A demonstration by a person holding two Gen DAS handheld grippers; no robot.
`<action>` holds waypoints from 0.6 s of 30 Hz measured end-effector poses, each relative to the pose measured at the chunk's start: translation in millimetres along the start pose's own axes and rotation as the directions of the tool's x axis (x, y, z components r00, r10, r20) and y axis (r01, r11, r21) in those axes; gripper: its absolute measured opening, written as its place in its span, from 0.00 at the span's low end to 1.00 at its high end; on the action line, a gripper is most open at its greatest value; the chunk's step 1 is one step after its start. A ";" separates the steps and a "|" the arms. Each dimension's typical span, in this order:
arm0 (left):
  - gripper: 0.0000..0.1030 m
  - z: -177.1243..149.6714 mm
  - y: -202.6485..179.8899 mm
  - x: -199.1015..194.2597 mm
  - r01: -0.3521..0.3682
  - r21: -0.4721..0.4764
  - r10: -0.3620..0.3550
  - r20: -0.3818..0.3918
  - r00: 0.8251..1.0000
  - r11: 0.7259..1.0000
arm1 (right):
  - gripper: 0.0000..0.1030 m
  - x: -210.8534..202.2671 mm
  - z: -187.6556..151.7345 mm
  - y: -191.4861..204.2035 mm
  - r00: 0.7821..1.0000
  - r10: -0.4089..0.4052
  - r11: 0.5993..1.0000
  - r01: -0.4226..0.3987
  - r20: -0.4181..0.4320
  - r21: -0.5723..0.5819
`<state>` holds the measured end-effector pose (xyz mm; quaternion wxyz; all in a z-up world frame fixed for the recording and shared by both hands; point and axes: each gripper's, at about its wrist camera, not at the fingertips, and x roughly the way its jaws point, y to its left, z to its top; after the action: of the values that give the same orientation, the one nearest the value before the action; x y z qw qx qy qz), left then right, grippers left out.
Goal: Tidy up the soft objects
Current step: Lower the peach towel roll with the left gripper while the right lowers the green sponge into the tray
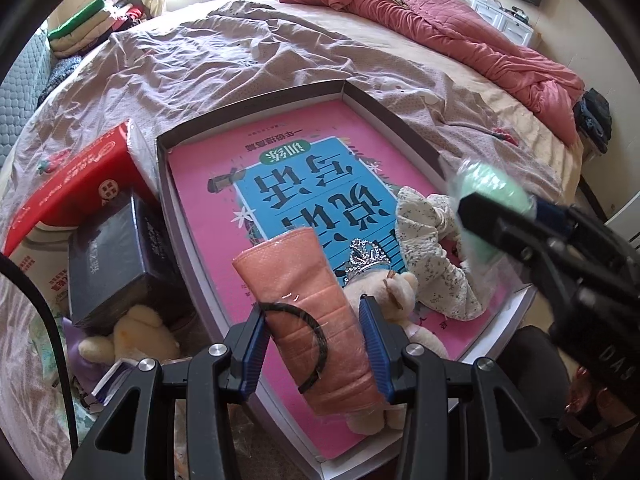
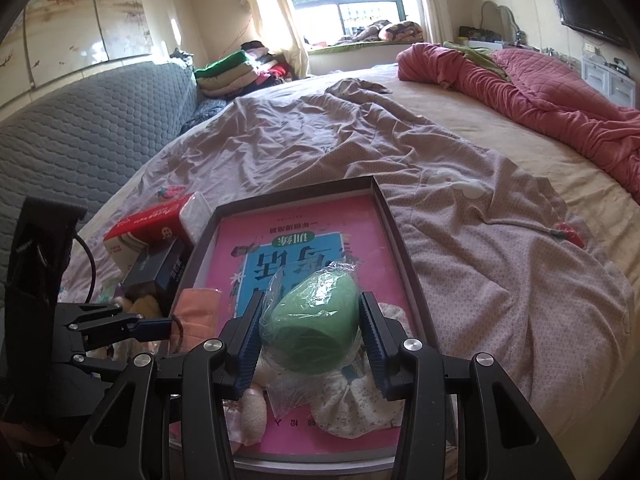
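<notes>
A shallow box tray (image 1: 384, 116) lies on the bed with a pink book (image 1: 208, 200) flat in it. My left gripper (image 1: 316, 340) is shut on a peach padded pouch (image 1: 304, 292) in clear wrap with a black hair band around it, held over the tray's near end. My right gripper (image 2: 312, 336) is shut on a green sponge (image 2: 316, 320) in a clear bag, above a floral scrunchie (image 1: 432, 256) and a cream plush bear (image 1: 396, 292) that lie in the tray beside a small tiara (image 1: 366, 254). In the left wrist view the right gripper (image 1: 496, 220) shows at the right with the green sponge (image 1: 486, 188).
Left of the tray sit a red box (image 1: 76, 184), a dark box (image 1: 116, 256) and another cream plush (image 1: 136, 332). A crumpled mauve sheet (image 2: 360, 140) covers the bed, with a pink quilt (image 2: 560, 88) at the far right and folded clothes (image 2: 232, 68) by the grey headboard (image 2: 80, 128).
</notes>
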<state>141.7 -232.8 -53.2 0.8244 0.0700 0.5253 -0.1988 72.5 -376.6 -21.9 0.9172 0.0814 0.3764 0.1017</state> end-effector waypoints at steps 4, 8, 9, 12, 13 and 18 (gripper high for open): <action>0.44 -1.7 2.6 1.4 -0.003 0.000 0.003 -0.006 1.000 1.000 | 0.46 7.2 -3.4 2.3 0.999 0.002 1.000 -0.003 -0.036 -0.012; 0.44 -2.4 3.7 1.5 0.003 0.001 -0.003 -0.008 1.000 1.000 | 0.46 14.7 -6.9 2.2 0.998 -0.010 1.000 0.010 -0.067 -0.011; 0.44 -2.5 3.8 1.4 0.002 0.003 -0.002 -0.008 1.000 1.000 | 0.46 15.6 -7.8 1.5 0.998 -0.012 1.000 0.011 -0.068 -0.010; 0.44 -3.5 4.8 0.9 -0.004 0.007 0.004 -0.007 1.000 1.000 | 0.46 17.5 -8.8 -1.0 0.997 -0.023 1.000 0.023 -0.073 -0.004; 0.44 -4.0 5.6 1.0 -0.003 0.003 0.003 -0.009 1.000 1.000 | 0.46 18.5 -9.1 -1.5 0.997 -0.026 1.000 0.026 -0.076 -0.005; 0.44 -6.1 7.9 0.4 0.010 -0.007 -0.010 -0.012 1.000 1.000 | 0.46 22.0 -9.0 -0.3 0.996 -0.044 0.999 0.043 -0.080 -0.016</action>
<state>139.9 -223.7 -57.1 0.8204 0.0657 0.5314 -0.2007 81.5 -370.8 -43.2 0.9039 0.0623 0.4140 0.0877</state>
